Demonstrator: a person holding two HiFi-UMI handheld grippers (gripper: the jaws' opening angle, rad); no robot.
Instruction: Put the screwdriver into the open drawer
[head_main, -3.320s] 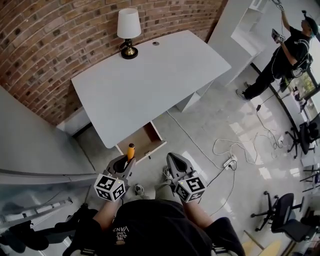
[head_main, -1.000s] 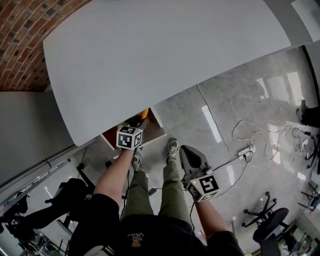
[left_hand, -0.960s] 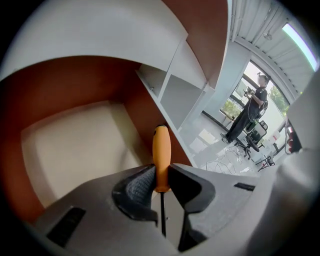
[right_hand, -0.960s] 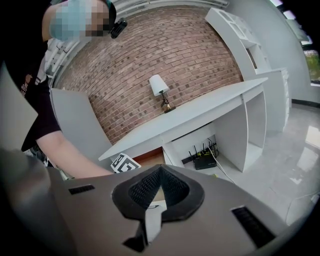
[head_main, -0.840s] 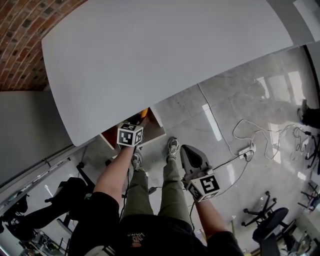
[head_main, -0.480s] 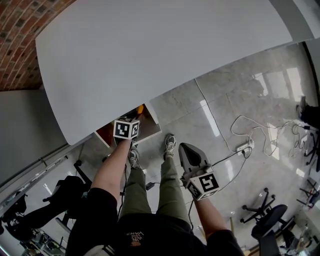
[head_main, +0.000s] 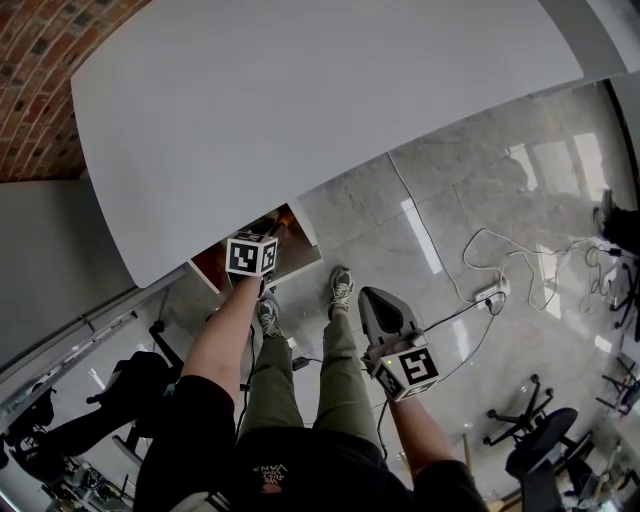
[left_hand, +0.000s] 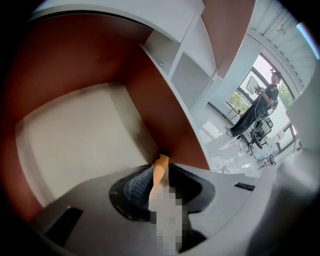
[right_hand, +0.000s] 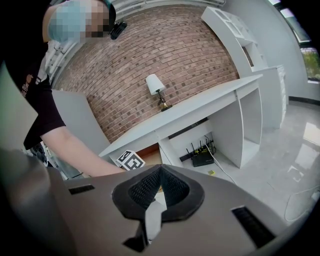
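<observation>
In the left gripper view an orange-handled screwdriver (left_hand: 159, 173) sticks out between the jaws of my left gripper (left_hand: 161, 169), which is shut on it. It is held over the pale floor of the open drawer (left_hand: 75, 127), which has red-brown walls. In the head view the left gripper (head_main: 268, 235) reaches into that drawer (head_main: 210, 265) under the white desk (head_main: 300, 110), and a bit of orange screwdriver (head_main: 284, 214) shows past it. My right gripper (head_main: 383, 312) hangs shut and empty over the floor, well back from the drawer. Its own view shows the right gripper (right_hand: 159, 176) with the jaws together.
A lamp (right_hand: 156, 86) stands on the desk by the brick wall. A router (right_hand: 202, 159) sits under the desk. Cables and a power strip (head_main: 480, 293) lie on the floor to the right, near office chairs (head_main: 530, 455). Another person (left_hand: 261, 102) stands far off.
Since 3.3 s ago I have come up to the desk, and the left gripper has carried the screwdriver into the drawer. In the last half second almost nothing has moved.
</observation>
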